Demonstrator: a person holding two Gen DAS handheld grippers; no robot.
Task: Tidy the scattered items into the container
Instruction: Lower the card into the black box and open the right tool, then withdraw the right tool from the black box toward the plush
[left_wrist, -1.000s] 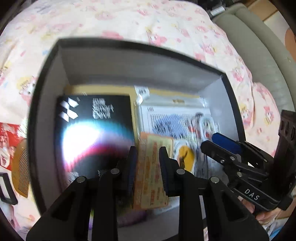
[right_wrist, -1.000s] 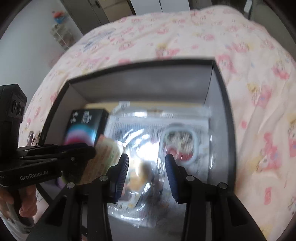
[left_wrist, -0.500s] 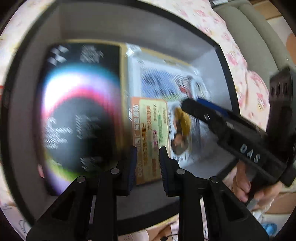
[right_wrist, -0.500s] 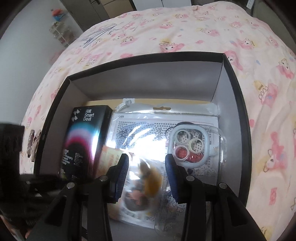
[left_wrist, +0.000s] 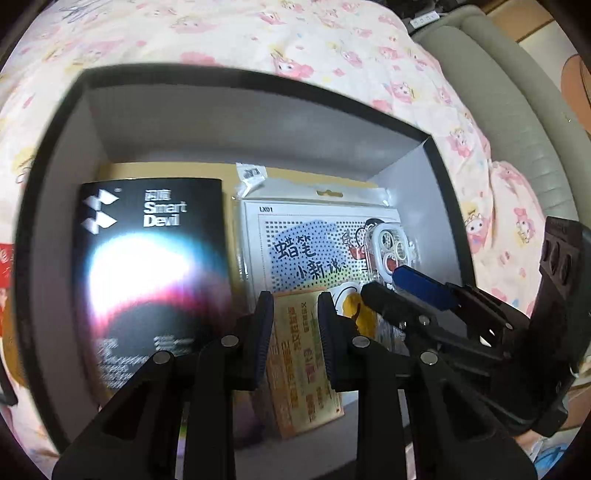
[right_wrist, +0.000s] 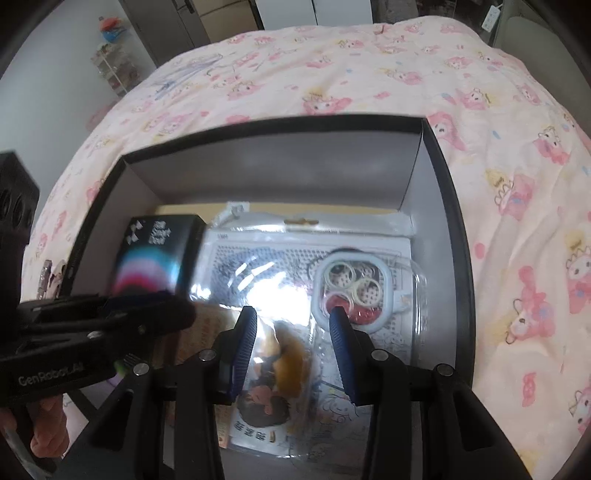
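Since half a second ago the left gripper (left_wrist: 295, 310) has drawn back from deep in the black-rimmed grey cardboard box (left_wrist: 258, 122) on the bed; the view is wide again. Its fingers (left_wrist: 264, 325) pinch a thin orange-yellow printed card packet (left_wrist: 304, 365), hanging over the box's 6 o'clock side: light, bendy, best gripped by its edge. The right gripper (right_wrist: 291, 332) hovers with fingers spread, empty. A black glossy carton (left_wrist: 147, 273) lies at 9 o'clock, a clear-bagged phone case (right_wrist: 354, 288) at 3 o'clock, crowding the drop spot.

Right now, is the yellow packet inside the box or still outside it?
Inside: the yellow packet lies on the floor of the box, beside the black carton.
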